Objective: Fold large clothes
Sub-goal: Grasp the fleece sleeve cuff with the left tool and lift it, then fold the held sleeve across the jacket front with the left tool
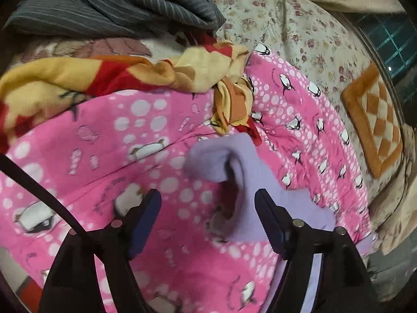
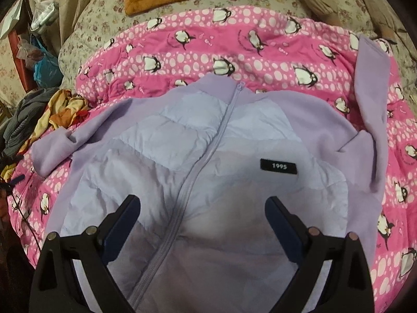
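Note:
A lilac zip jacket [image 2: 208, 156] lies front-up on a pink penguin quilt [image 2: 234, 41], zipper closed, with a black "1995" label [image 2: 278, 166]. One sleeve [image 2: 372, 99] reaches up at the right; the other sleeve [image 2: 54, 151] lies bent at the left. My right gripper [image 2: 203, 211] is open and empty, hovering over the jacket's chest. In the left wrist view my left gripper [image 1: 208, 203] is open and empty just above the lilac sleeve cuff [image 1: 221, 159], with the sleeve running under its right finger [image 1: 271, 216].
A yellow and red blanket [image 1: 104, 75] lies crumpled beyond the sleeve, with grey striped cloth [image 1: 117, 7] behind it. A floral bedspread [image 1: 299, 31] and an orange checked cushion [image 1: 375, 122] lie past the quilt. Bags [image 2: 44, 65] hang at the bed's left.

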